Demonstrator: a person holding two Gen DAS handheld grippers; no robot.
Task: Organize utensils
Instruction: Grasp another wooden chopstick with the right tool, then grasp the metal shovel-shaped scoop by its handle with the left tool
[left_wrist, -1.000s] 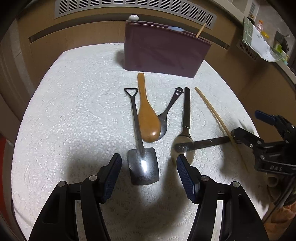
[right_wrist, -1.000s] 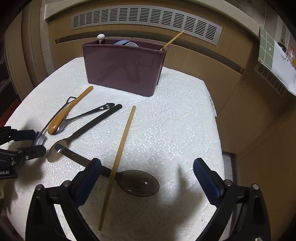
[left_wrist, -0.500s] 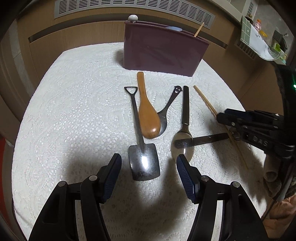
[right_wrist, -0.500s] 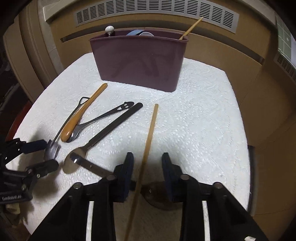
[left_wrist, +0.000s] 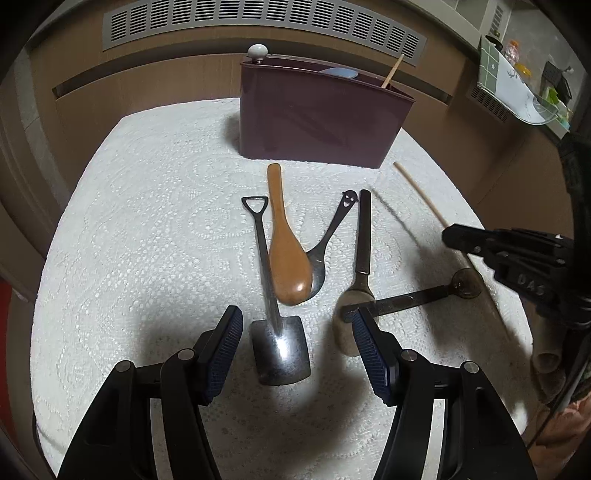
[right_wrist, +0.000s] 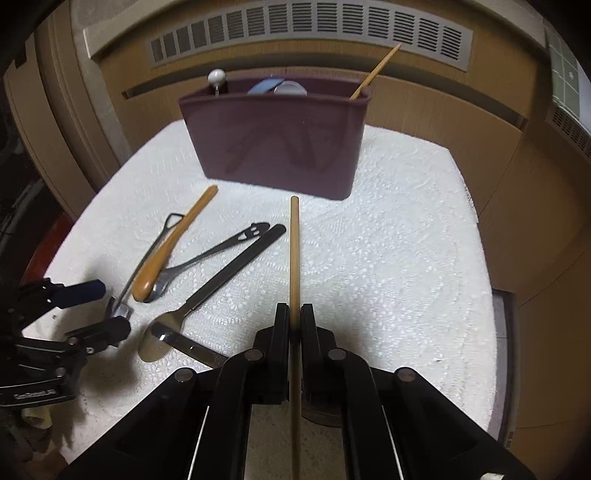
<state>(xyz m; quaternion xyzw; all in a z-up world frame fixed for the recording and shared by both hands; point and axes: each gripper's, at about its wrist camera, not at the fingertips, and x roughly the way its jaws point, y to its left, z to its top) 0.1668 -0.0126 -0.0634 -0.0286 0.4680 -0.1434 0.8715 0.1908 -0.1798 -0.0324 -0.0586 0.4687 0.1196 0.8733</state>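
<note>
My right gripper (right_wrist: 294, 317) is closing tight on a wooden chopstick (right_wrist: 294, 251). Its pads press both sides, and the stick points toward the maroon utensil holder (right_wrist: 280, 147). In the left wrist view the chopstick (left_wrist: 421, 195) runs into the right gripper (left_wrist: 454, 236) at the right edge. My left gripper (left_wrist: 295, 325) stands open just above the blade of a metal shovel-shaped spoon (left_wrist: 280, 347) without touching it. Beside it lie a wooden spoon (left_wrist: 286, 254), a smiley-handled spoon (left_wrist: 334, 229), a black-handled spoon (left_wrist: 364, 229) and a dark translucent spoon (left_wrist: 413, 299).
The white lace cloth (left_wrist: 147, 240) covers the table, whose edges drop off at left and right. The holder holds a second chopstick (right_wrist: 376, 70), a white-knobbed tool (right_wrist: 217, 77) and pale blue pieces. A brown panel with a vent grille (right_wrist: 314, 29) stands behind.
The right gripper went from wide open to shut on the chopstick. It swung the stick round to point at the holder. The left gripper stayed still and open.
</note>
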